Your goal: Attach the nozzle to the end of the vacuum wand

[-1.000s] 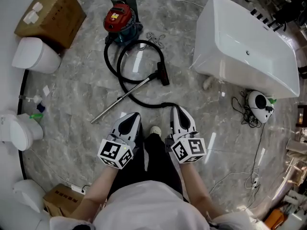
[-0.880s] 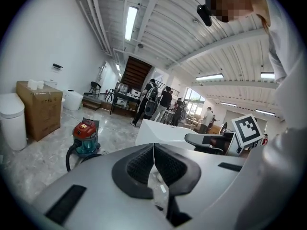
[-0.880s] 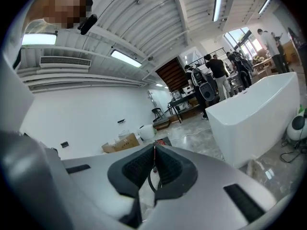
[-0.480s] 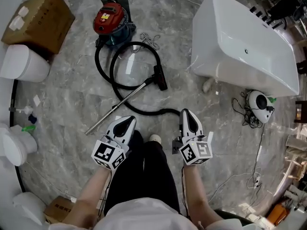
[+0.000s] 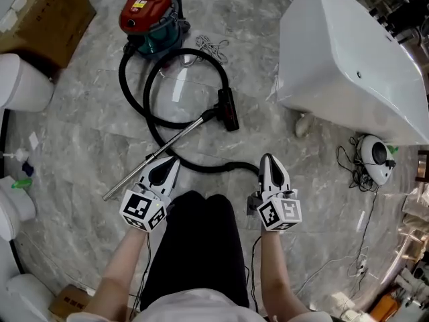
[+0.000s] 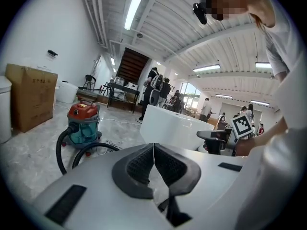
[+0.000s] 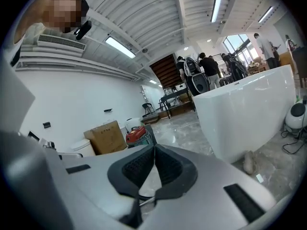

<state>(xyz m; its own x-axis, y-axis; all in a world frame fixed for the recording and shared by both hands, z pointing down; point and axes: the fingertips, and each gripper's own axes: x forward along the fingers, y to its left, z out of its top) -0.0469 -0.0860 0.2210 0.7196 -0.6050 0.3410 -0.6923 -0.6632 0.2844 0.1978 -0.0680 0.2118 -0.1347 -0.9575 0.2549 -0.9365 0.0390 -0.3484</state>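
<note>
The black nozzle [image 5: 228,109] lies on the marble floor [image 5: 80,139] at the far end of the metal wand [image 5: 155,154], touching or just beside the black hose cuff there; the head view does not show whether it is joined. The wand slants back toward the person, and its bare near end rests just left of the left claw [image 5: 167,162]. The black hose [image 5: 201,168] loops round both and back to the red canister vacuum [image 5: 149,17]. Both claws are closed with nothing between the pads, the right claw [image 5: 268,159] hovering near the hose's near bend. To do this well, I would open both first. One claw should pin the wand close to its open end so it cannot roll, while the other takes the nozzle by its neck and pushes it on straight along the tube's axis.
</note>
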